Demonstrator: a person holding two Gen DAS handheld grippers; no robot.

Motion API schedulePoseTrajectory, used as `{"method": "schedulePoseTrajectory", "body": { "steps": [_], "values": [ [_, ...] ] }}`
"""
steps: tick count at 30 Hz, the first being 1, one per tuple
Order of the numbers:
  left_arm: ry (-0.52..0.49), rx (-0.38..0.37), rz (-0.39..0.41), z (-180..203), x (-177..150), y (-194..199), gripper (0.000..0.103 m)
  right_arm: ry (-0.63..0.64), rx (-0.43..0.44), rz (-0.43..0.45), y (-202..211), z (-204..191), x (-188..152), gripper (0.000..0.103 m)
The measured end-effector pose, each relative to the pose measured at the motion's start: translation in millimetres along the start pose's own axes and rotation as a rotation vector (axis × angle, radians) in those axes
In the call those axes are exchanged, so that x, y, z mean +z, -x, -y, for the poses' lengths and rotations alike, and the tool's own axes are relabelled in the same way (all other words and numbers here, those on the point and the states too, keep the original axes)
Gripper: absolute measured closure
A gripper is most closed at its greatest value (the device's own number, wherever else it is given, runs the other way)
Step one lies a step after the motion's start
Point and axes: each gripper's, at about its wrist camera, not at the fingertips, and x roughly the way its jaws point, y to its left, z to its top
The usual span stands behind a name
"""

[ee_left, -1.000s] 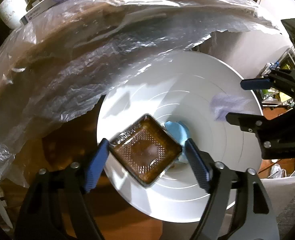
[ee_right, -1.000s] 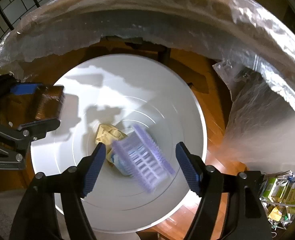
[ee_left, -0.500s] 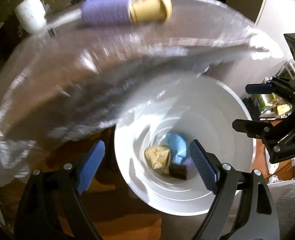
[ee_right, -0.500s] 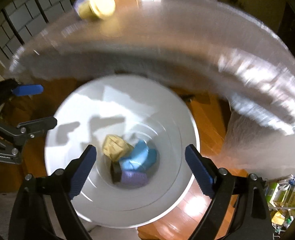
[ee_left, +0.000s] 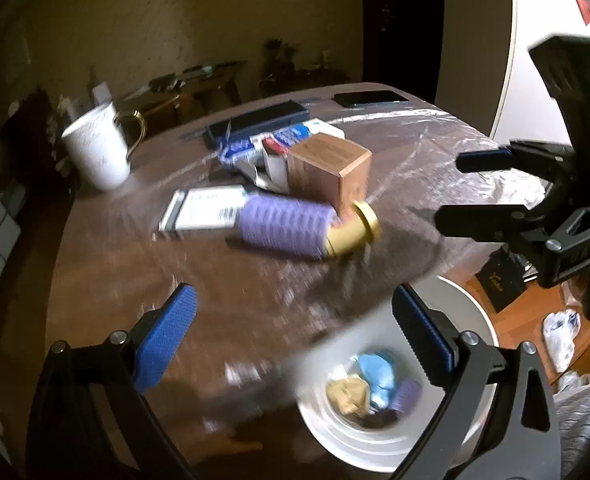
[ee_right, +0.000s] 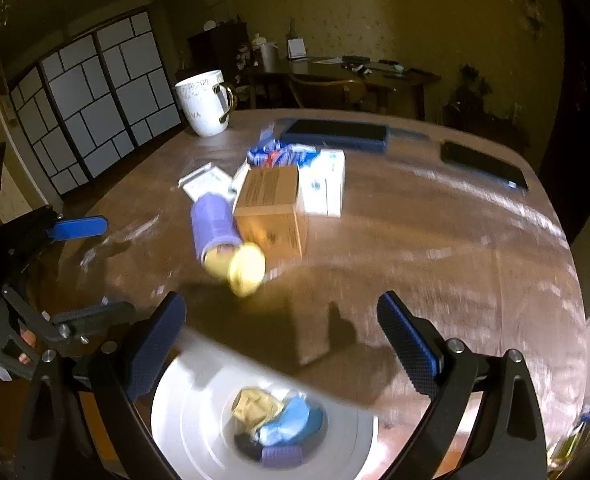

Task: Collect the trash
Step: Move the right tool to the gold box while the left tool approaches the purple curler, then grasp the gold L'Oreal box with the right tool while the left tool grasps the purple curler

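A white bin [ee_left: 475,320] [ee_right: 199,436] stands below the table's near edge. It holds a tan crumpled paper [ee_left: 347,392] [ee_right: 255,402], a blue wad [ee_left: 377,374] [ee_right: 295,420], a purple piece [ee_right: 281,456] and a dark tray piece. My left gripper [ee_left: 295,336] is open and empty above the table edge. My right gripper [ee_right: 283,344] is open and empty too; it also shows at the right of the left wrist view [ee_left: 483,188]. A purple roller with a yellow cap [ee_left: 295,230] [ee_right: 219,236] lies on the table.
The table [ee_right: 435,240] has a plastic cover. On it are a white mug [ee_left: 99,152] [ee_right: 205,102], a wooden box [ee_left: 327,172] [ee_right: 273,208], white and blue packets [ee_right: 323,184], a dark case [ee_right: 335,134] and a phone [ee_right: 483,168].
Both grippers dropped their trash into the bin, the left a brown tray and the right a purple piece. Both then rose from over the bin to above the table edge.
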Motion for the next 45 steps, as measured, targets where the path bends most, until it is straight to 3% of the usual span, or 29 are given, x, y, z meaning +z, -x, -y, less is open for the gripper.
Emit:
{"method": "schedulePoseTrajectory", "body": {
  "steps": [7,15,18,26,35,45],
  "values": [
    [0.019,-0.114,-0.02,-22.1,21.3,-33.0,0.004,-0.036,0.025,-0.026,-40.3,-0.9,36.1,0.008],
    [-0.003,-0.163,-0.041,-29.1,31.1,-58.7,0.004,-0.1,0.057,-0.058,-70.9,5.8,49.0,0.011],
    [-0.005,-0.182,-0.045,-30.0,33.4,-65.4,0.006,-0.117,0.069,-0.076,-80.2,8.4,51.5,0.018],
    [0.026,-0.258,-0.046,-37.9,39.4,-69.9,0.027,-0.154,0.11,-0.092,-88.8,14.7,52.6,0.043],
    [0.072,-0.24,-0.012,-46.1,44.6,-60.0,0.029,-0.174,0.12,-0.055,-73.6,23.5,51.4,0.054],
    [0.089,-0.201,0.029,-46.8,51.5,-46.4,0.029,-0.195,0.12,-0.025,-59.8,31.6,45.2,0.056]
  ]
}}
